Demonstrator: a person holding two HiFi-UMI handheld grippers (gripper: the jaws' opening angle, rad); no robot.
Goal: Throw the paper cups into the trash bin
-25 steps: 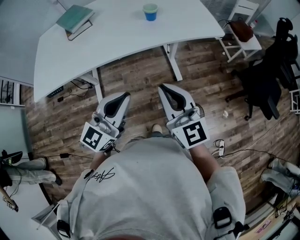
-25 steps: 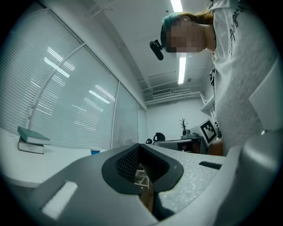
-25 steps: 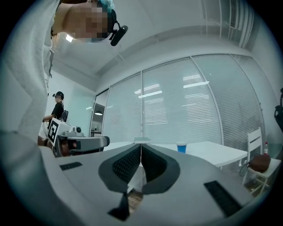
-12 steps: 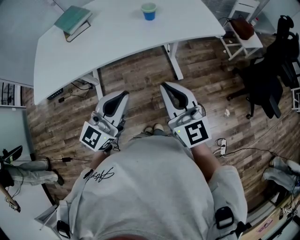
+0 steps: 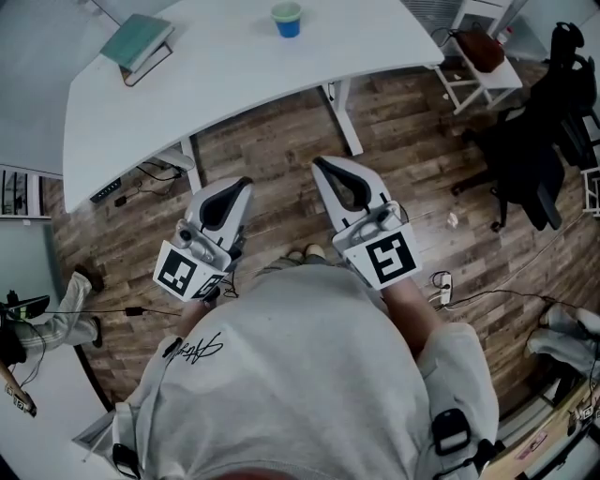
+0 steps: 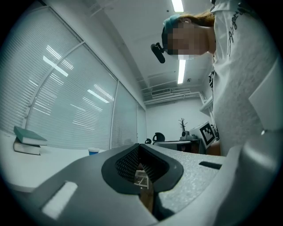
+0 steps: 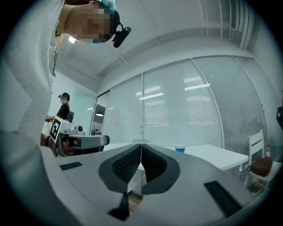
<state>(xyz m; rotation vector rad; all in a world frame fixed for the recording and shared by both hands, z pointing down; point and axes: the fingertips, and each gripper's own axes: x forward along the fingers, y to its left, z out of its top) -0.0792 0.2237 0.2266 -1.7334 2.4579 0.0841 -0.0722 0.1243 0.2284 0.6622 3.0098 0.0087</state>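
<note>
Faintly, unreadable script (image 5: 199,350) marks the shirt (image 5: 309,375); paper cup (image 5: 287,19) blue.

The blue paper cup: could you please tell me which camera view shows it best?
The head view: the blue paper cup stands unobstructed on the white desk. Both gripper views show it only tiny and distant.

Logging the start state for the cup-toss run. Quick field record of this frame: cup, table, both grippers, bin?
cup: one blue paper cup, upright on the white curved table, far side
also on table: stacked teal books, left end
left gripper: jaws together, empty, over the wooden plank floor
right gripper: jaws together, empty, over the floor
trash bin: not in view
</note>
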